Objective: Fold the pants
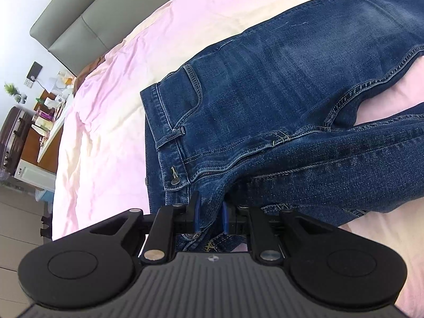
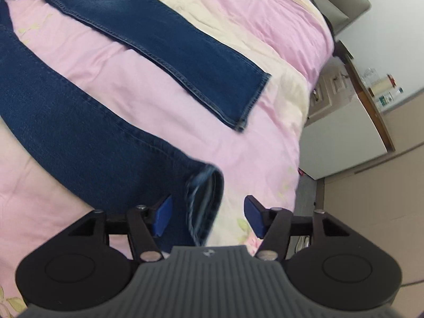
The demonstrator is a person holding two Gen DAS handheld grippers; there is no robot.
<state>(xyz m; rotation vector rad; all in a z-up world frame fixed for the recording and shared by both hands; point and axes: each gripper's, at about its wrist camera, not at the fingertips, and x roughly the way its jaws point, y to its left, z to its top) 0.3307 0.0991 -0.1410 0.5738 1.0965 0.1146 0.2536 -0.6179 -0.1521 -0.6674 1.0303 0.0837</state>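
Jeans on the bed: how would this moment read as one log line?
jeans: flat, legs apart | left gripper: shut on waistband | right gripper: open around near cuff | bed: pink cover

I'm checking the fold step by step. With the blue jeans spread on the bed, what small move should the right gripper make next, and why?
Probably shut the right gripper on the hem of the nearer leg. Its jaws stand open with that cuff between them, while the left gripper is already shut on the blue denim jeans at the waistband. The two legs lie apart on the pink quilt, so both ends need holding.
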